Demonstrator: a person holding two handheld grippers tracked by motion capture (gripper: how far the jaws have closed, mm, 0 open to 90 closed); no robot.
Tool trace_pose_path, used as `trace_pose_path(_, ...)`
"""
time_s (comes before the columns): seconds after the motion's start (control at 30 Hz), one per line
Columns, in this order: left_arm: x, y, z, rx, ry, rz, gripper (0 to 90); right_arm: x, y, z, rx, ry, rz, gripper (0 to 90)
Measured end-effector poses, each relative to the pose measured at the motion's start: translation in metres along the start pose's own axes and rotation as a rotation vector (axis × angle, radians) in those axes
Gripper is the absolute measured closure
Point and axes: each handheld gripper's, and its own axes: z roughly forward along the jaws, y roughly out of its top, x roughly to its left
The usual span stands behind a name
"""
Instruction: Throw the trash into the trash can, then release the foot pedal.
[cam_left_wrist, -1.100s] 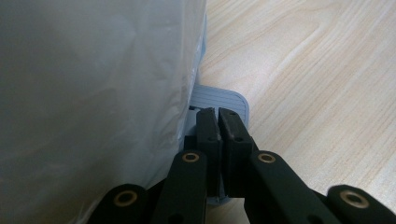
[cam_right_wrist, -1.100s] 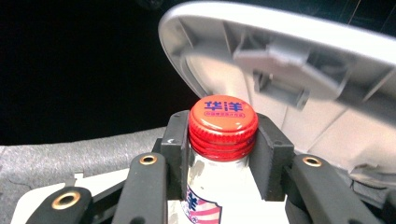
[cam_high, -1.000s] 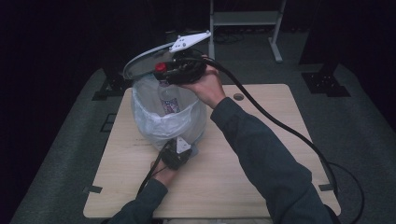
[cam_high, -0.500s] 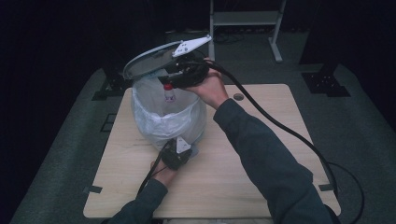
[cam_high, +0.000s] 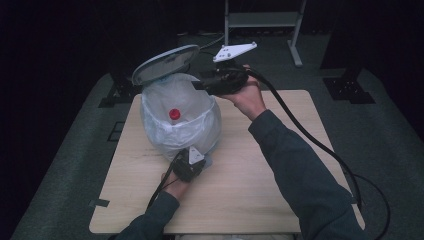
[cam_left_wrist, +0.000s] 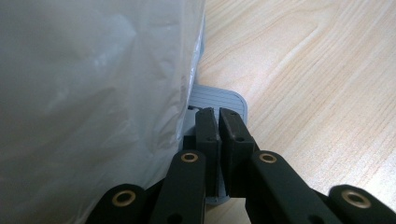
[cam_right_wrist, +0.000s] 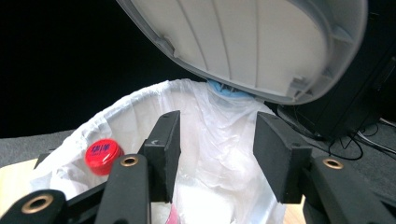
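Light wooden bench with rounded corners. A pedal bin, lined with a white bag and its lid raised, stands on the bench toward the far left. The bin's grey pedal rests on the bench at its near side.

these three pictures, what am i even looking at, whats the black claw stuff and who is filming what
A person sits at a wooden table and holds a two-jaw gripper in each hand. The high view looks down from above. The other two pictures come from cameras riding on the grippers, so the black bars at the bottom are each gripper's own jaws.

On the table stands a small pedal bin lined with a white bag, its lid raised. A bottle with a red cap sits inside.

The left gripper is shut and presses down on the grey pedal, which seems to keep the lid up. The right gripper hovers over the bin, its jaws just opened, with nothing between them.
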Motion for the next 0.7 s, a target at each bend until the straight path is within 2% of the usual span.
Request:
trace_pose_path(0.1,0.000,0.000,0.000,0.000,0.000,0.000,86.9,-0.002,-0.005,-0.003,-0.005,-0.003,0.012,49.5)
trace_pose_path(0.33,0.000,0.000,0.000,0.001,-0.002,-0.003,86.9,-0.007,-0.024,-0.016,-0.009,-0.047,0.008,48.8)
trace_pose_path(0.63,-0.001,0.000,0.000,-0.007,-0.001,-0.014,86.7,-0.015,-0.049,-0.018,0.005,-0.073,0.045,47.9)
trace_pose_path(0.67,0.001,0.000,0.000,-0.006,0.006,0.014,86.7,-0.015,-0.051,-0.018,0.009,-0.074,0.045,47.8)
trace_pose_path(0.7,0.001,0.000,0.000,-0.006,0.006,0.014,86.7,-0.015,-0.051,-0.018,0.009,-0.074,0.045,47.8)
